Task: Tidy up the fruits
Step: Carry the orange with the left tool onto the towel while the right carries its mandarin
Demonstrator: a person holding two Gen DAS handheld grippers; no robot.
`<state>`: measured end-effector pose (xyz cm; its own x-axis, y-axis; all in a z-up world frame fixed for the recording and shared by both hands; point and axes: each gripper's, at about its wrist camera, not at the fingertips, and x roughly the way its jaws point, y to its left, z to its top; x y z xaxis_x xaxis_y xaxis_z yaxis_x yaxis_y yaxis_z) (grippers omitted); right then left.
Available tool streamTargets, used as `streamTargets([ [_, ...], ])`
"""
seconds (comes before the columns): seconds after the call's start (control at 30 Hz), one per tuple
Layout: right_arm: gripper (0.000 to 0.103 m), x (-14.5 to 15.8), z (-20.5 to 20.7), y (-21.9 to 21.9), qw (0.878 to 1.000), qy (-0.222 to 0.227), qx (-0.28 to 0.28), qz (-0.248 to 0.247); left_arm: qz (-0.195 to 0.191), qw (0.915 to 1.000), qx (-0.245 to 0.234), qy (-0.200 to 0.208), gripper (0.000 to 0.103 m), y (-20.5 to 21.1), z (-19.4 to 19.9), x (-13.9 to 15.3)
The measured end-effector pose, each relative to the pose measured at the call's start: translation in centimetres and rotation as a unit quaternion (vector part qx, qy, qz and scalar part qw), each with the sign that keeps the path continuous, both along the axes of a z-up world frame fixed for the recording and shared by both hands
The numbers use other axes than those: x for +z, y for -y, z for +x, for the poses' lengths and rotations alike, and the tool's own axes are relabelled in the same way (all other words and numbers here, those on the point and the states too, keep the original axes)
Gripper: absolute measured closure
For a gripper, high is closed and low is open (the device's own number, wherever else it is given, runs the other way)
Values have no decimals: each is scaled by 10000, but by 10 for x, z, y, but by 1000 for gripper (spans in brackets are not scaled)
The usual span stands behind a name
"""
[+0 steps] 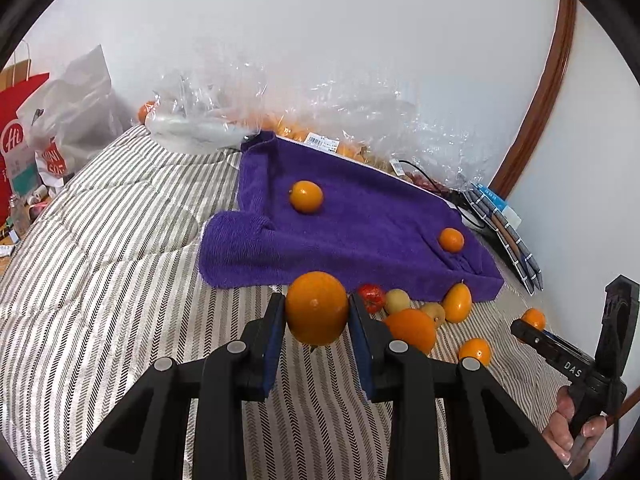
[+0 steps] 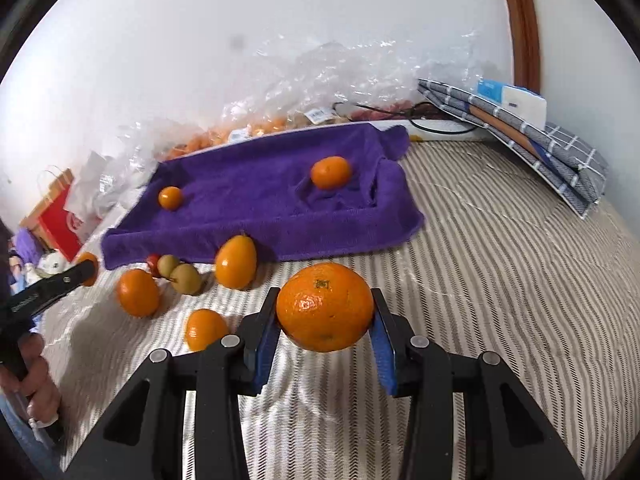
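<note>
The towel (image 1: 360,220) is deep purple, and the cover (image 1: 100,272) under it is cream with grey herringbone stripes. Oranges (image 2: 325,306) are bright orange; one small fruit (image 1: 371,297) is red, two (image 2: 185,278) olive-yellow. Gripper pads (image 2: 265,354) are blue on black. The far-left bag (image 1: 16,136) is red.

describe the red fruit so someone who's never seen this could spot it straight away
Find the purple towel spread on the striped bedding. Just off its near edge lies a loose cluster of fruit. The red fruit is at the end of that cluster, touching a yellow-green fruit; it is small and the only red one among oranges.
</note>
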<state>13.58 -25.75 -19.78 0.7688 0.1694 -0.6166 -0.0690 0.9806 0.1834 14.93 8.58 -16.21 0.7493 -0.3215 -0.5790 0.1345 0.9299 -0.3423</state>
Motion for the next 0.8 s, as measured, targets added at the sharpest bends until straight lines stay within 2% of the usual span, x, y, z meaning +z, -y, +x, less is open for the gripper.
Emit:
streamTargets([
  [0.2,61,3,-5,3,9999,134,-39,60,37,9999,24,90,73,1,-3,2],
  [0.43,61,3,-5,3,9999,122,-35,85,-87,9998,183,-45,73,-5,0,1],
  [0.53,61,4,-7,5,9997,199,-57,142,-340,9991,264,-69,73,-8,0,9],
  [0.6,61,5,-9,7,9996,224,-100,172,-451,9983,292,-236,73,-8,4,15],
  [0.8,61,5,-7,10,9994,204,-190,192,-253,9985,360,-318,73,-5,10,36],
])
